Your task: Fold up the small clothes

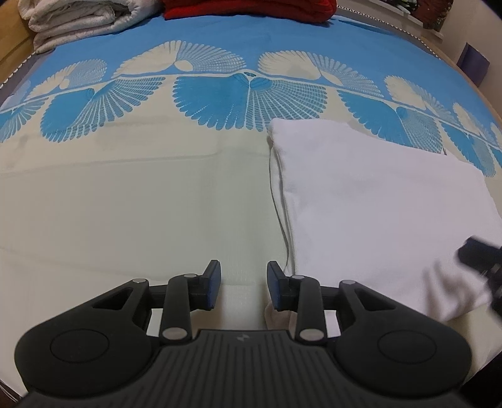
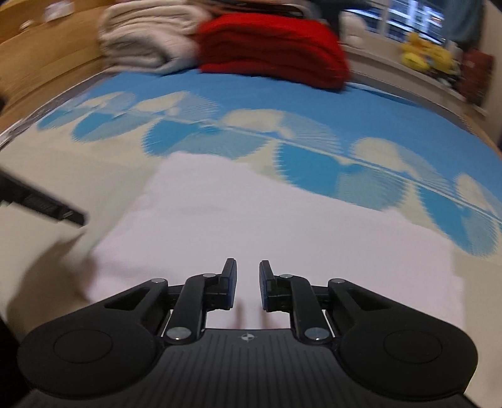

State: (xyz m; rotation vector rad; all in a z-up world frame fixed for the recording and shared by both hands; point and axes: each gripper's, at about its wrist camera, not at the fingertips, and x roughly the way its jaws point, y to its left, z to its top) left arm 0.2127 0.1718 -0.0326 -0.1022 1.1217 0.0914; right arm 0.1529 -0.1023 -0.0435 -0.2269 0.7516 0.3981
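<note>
Bed sheet (image 1: pixel 125 194) is seen under a folded white cloth (image 1: pixel 376 204) at right; left tongs (image 1: pixel 243 287) and right tongs (image 2: pixel 248 284) are parted, empty.

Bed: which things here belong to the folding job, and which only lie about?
Job: white cloth, left gripper, right gripper.
Lying about: red blanket, beige blanket, yellow toy, all at the far end of the bed.
</note>
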